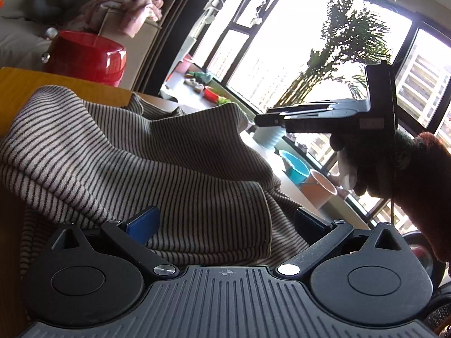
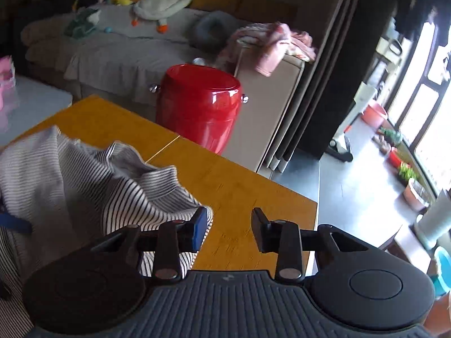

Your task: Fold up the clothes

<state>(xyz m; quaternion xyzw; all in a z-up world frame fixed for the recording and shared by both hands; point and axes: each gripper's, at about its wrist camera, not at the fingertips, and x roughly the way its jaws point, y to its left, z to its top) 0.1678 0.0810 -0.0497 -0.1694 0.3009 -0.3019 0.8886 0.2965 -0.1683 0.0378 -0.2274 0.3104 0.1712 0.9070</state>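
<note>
Striped knit fabric, a beige sweater [image 1: 157, 163] with thin dark lines, lies heaped on my orange wooden worktop [image 2: 231, 186]. My left gripper [image 1: 225, 222] has its jaws spread as wide as they go, and a folded bulk of the sweater sits between them, its hem close to my camera; whether the blue pads press the cloth I cannot tell. My right gripper [image 2: 229, 229] hangs over bare wood just beside the sweater's edge, jaws parted with nothing between them (the left pad sits against the cloth's edge). From the left view, that right gripper [image 1: 260, 120] appears above the sweater's far side, held by a hand [image 1: 375, 166] in a reddish-brown sleeve, dark against bright windows. Beyond the worktop stand a glossy red stool [image 2: 198, 107], a sofa [image 2: 112, 50] with soft toys, and a pink towel [image 2: 270, 45].
</note>
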